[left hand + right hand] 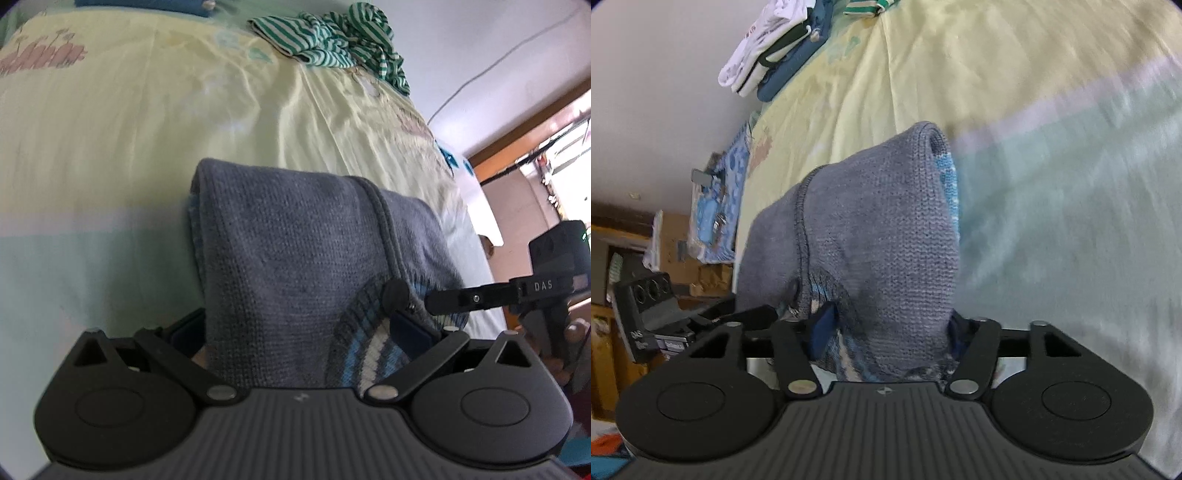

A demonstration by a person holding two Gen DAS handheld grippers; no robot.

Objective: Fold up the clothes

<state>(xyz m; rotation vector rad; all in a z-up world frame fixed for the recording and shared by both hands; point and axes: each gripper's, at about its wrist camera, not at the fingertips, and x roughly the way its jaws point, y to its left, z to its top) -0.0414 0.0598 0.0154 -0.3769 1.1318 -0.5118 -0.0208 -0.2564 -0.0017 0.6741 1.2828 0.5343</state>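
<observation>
Left wrist view: the left gripper [299,332] pinches a folded grey-blue knit sweater [295,258] at lower centre, its fingertips buried under the cloth. The right gripper [417,299] reaches in from the right edge onto the same fold. A green striped garment [332,40] lies at the top of the yellow bedsheet [129,129].

Right wrist view: the right gripper [890,328] clamps the sweater [871,236] — pads mostly hidden. White and blue clothes [775,48] sit upper left, cut off; the bedsheet [1015,62] blurs at right.

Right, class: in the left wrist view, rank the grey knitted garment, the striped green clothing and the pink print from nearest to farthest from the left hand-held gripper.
1. Grey knitted garment, in the left hand-held gripper.
2. Pink print, far left on the sheet.
3. Striped green clothing, far right; too close to call against the print.
</observation>
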